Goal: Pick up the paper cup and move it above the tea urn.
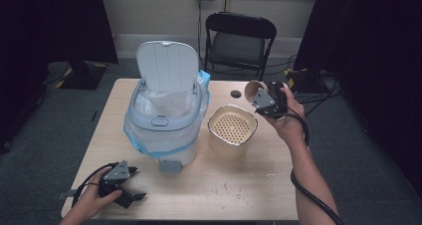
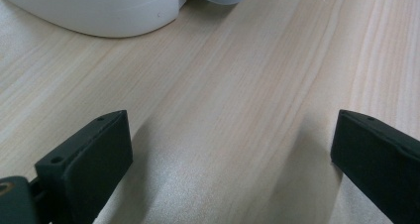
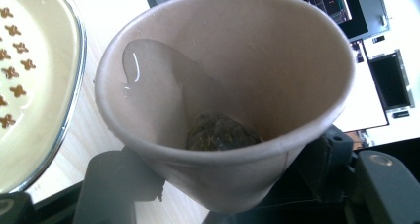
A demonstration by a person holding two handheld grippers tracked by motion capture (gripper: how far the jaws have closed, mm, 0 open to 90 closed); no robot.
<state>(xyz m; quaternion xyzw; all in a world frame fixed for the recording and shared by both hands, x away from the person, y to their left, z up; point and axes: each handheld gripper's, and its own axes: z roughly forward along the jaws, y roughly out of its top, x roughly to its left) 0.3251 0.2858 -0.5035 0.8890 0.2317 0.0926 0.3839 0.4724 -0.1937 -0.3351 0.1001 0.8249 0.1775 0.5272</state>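
- One paper cup (image 1: 255,90), with one dark clump (image 3: 223,132) inside it
- One cream strainer bowl (image 1: 232,130)
- One white bin (image 1: 166,110) with its lid up
- One small dark disc (image 1: 235,93) on the worktop (image 1: 239,185)
- One folding chair (image 1: 239,41)
- Two hand-held grippers: left hand-held gripper (image 1: 127,187), right hand-held gripper (image 1: 268,99)

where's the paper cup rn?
High view: the paper cup is held tilted in the right claw, off the table at the far right, just beyond the strainer bowl.
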